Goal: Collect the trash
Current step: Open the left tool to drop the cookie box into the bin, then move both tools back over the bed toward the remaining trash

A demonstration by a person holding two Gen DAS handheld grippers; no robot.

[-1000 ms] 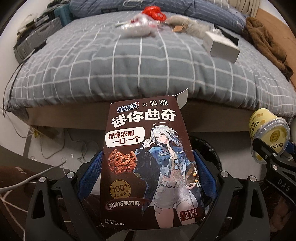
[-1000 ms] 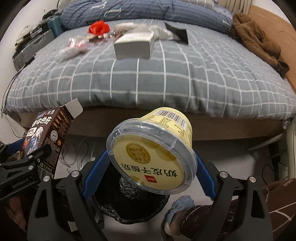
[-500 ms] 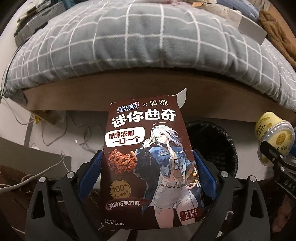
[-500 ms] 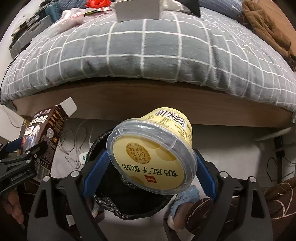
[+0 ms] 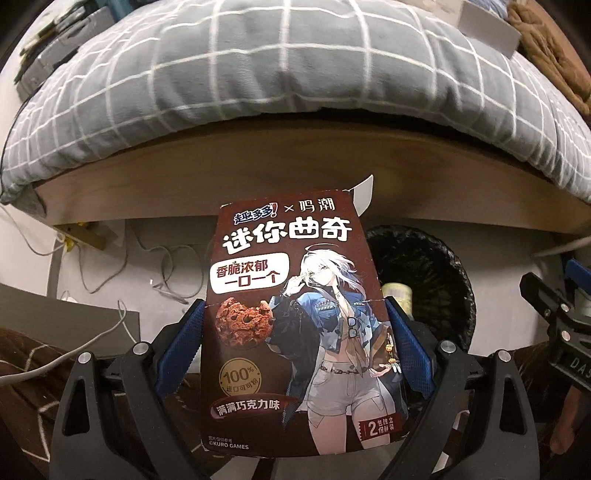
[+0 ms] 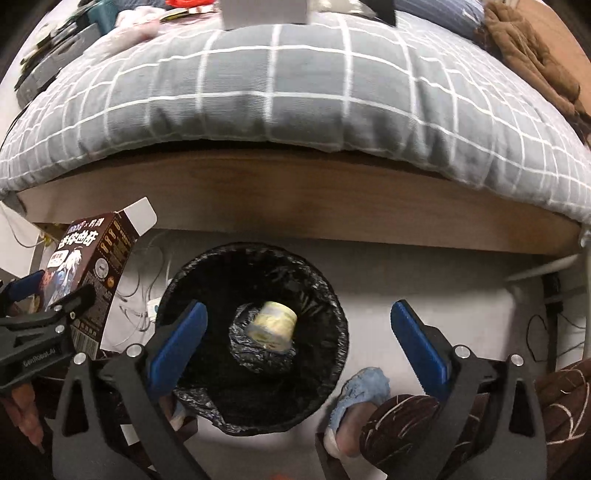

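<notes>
My left gripper [image 5: 295, 321] is shut on a brown cookie box [image 5: 295, 317] with an anime girl on it, held upright left of the bin; the box also shows in the right wrist view [image 6: 92, 269]. My right gripper [image 6: 299, 325] is open and empty above the black-lined trash bin [image 6: 332, 295]. A yellow plastic cup [image 6: 273, 325] lies on its side at the bottom of the bin. The bin [image 5: 443, 258] and a bit of the cup [image 5: 397, 291] show behind the box in the left wrist view.
The bed with a grey checked duvet [image 6: 295, 92] and wooden frame [image 6: 295, 192] stands behind the bin. A white box [image 6: 266, 11], red item and wrappers lie on the bed. Cables [image 5: 166, 266] lie on the floor at left. A foot in a blue slipper [image 6: 362, 387] is beside the bin.
My right gripper opened and the yellow cup dropped into the bin. Both grippers tilted down toward the floor. The left still holds the cookie box.
</notes>
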